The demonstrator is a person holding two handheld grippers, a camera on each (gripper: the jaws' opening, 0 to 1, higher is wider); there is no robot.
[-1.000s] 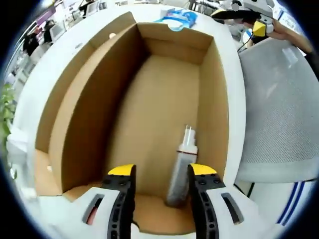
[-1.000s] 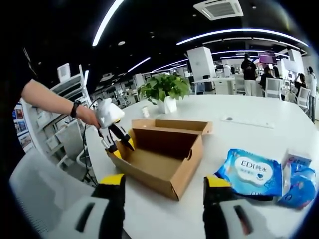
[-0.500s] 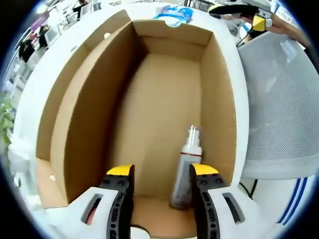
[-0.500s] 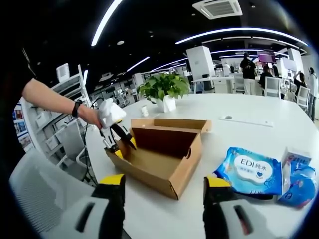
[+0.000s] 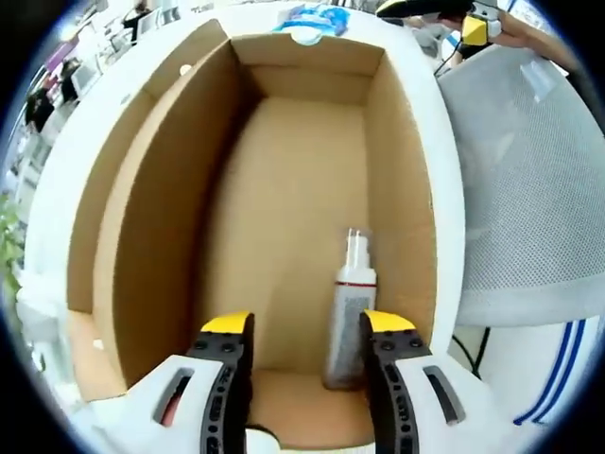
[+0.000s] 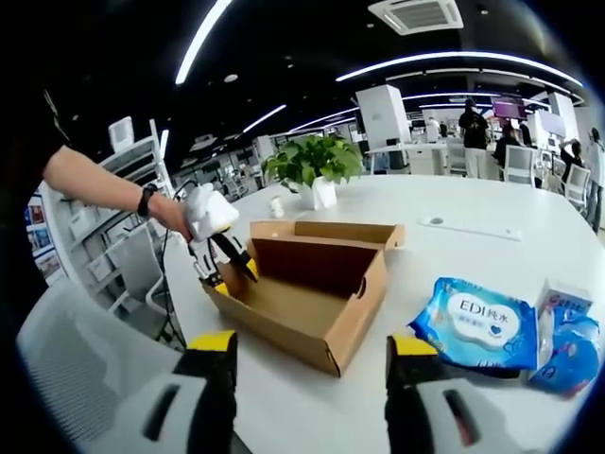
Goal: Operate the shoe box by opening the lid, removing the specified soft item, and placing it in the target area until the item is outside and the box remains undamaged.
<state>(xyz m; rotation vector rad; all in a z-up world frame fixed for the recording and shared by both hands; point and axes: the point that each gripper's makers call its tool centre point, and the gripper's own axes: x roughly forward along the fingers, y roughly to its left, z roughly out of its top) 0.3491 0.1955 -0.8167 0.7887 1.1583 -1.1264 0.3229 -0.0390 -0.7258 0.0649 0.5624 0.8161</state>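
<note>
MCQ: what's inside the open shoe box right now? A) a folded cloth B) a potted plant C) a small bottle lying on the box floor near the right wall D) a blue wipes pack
C: the left gripper view shows a small bottle lying on the floor of the open shoe box, beside its right wall, just ahead of the open left gripper.
</note>
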